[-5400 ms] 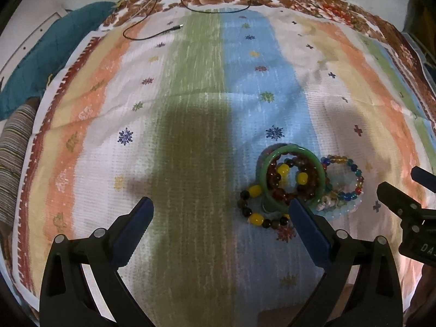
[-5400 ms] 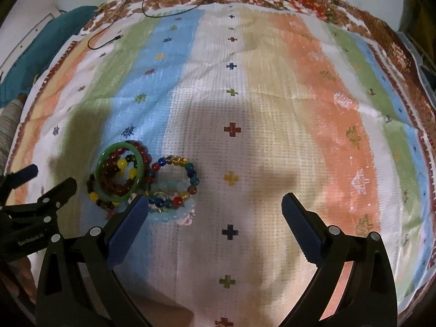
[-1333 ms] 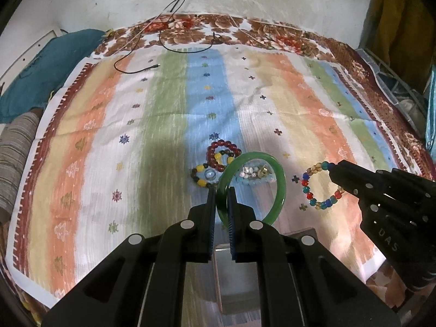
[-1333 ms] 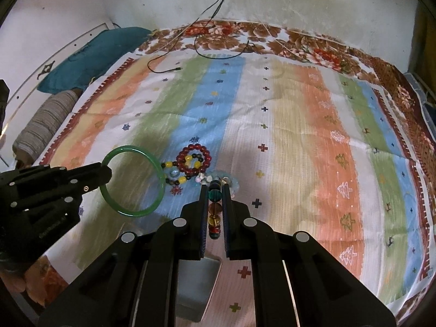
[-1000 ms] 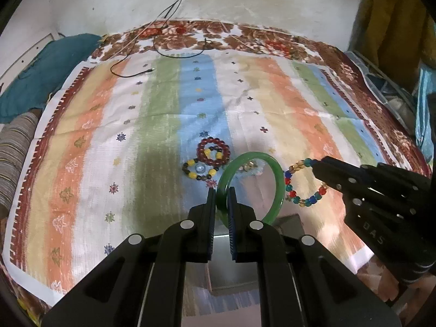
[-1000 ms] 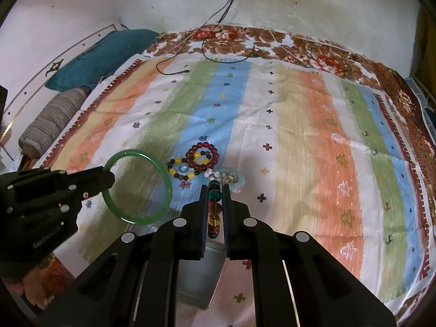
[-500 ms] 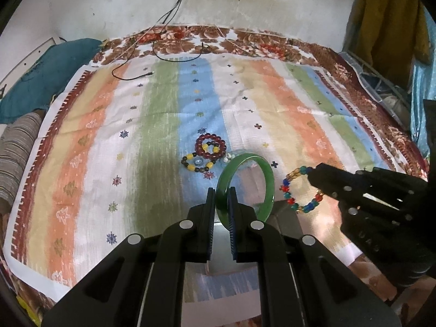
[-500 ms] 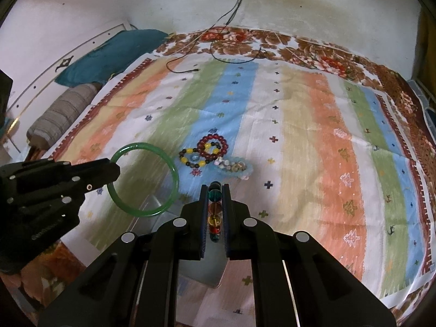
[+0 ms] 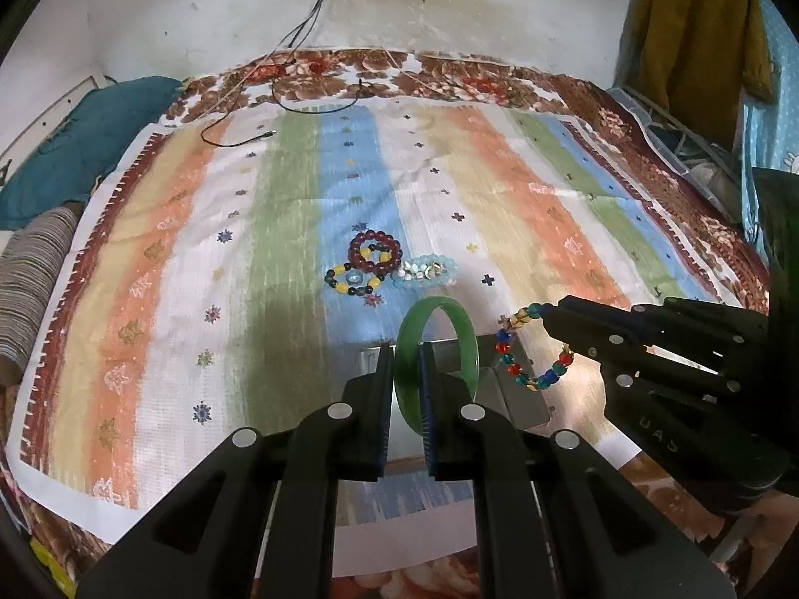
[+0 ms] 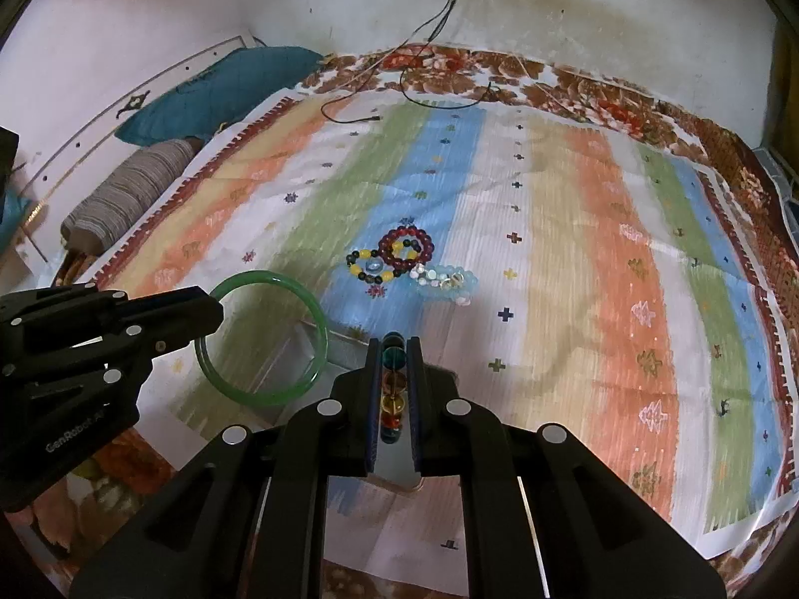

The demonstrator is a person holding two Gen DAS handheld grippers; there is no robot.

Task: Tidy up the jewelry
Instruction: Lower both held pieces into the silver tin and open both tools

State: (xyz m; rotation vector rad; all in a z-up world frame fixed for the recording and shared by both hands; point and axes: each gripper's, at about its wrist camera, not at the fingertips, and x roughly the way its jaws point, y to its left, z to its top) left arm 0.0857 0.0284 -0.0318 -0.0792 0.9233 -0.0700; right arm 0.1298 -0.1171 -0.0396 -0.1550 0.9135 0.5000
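**So, both hands full of bracelets**

My left gripper (image 9: 405, 389) is clamped on the green bangle (image 9: 467, 344), and my right gripper (image 10: 394, 389) pinches the multicolored bead bracelet (image 10: 393, 402). Both hang side by side above the near edge of the striped bedspread (image 9: 524, 209). Out in the middle of it, the dark red bead bracelet (image 9: 375, 249), the yellow-and-black one (image 9: 349, 283) and a pale blue one (image 9: 429, 269) sit touching in a little cluster.

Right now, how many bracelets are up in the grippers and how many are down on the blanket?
In the grippers: 2, green bangle and bead bracelet
On the blanket: 3, red, yellow-and-dark, pale blue
Total: 5
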